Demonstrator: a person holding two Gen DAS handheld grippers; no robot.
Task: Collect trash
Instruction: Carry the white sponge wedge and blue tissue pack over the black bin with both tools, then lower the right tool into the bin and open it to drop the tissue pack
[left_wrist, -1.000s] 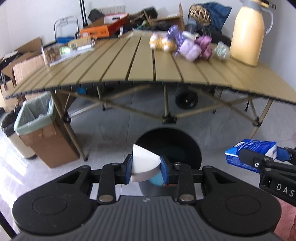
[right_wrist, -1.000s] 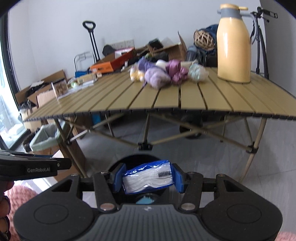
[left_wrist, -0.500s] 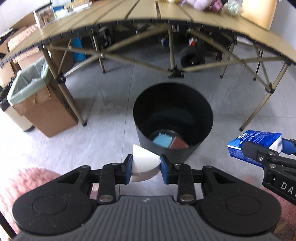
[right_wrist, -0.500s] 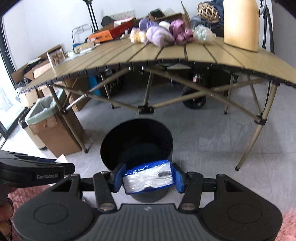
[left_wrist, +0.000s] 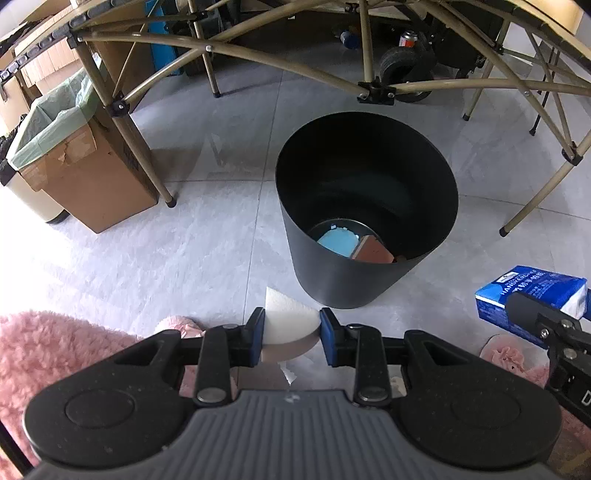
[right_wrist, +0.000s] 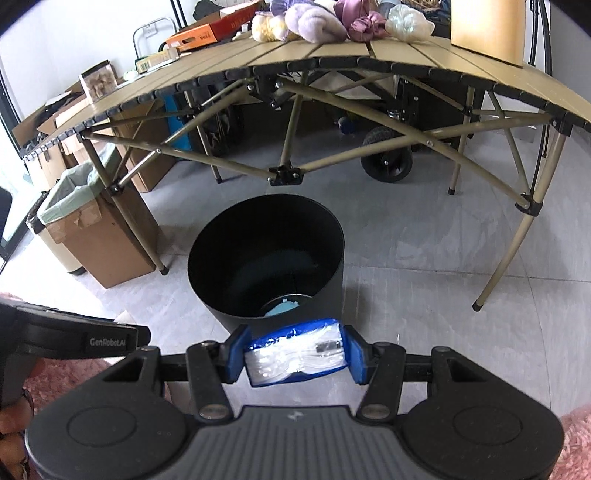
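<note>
Grey tiled floor (left_wrist: 207, 258) here, with a slatted folding table (right_wrist: 332, 61) standing over the far side and a pink fluffy rug (left_wrist: 55, 354) at the near edge. Out on the bare tiles in front of the table's crossed legs sits the black bin (left_wrist: 364, 280), mouth wide open, and down at its bottom lie a light blue piece (left_wrist: 338, 242) and a brown piece (left_wrist: 373, 253), touching each other.

The left gripper (left_wrist: 290, 334) is angled steeply down, its blue pads clamped on a white foam wedge (left_wrist: 286, 321); the wedge hangs just short of the bin's near rim, above the tiles and not over the opening. To its right, the right gripper (right_wrist: 295, 354) pinches a blue tissue pack (right_wrist: 297, 354) squarely between its pads, held at the bin's near rim, a little outside the mouth.

By the table's left leg stands a cardboard box (left_wrist: 88, 177) lined with a pale green bag. Plush toys (right_wrist: 314, 22) are heaped along the table's far edge.
</note>
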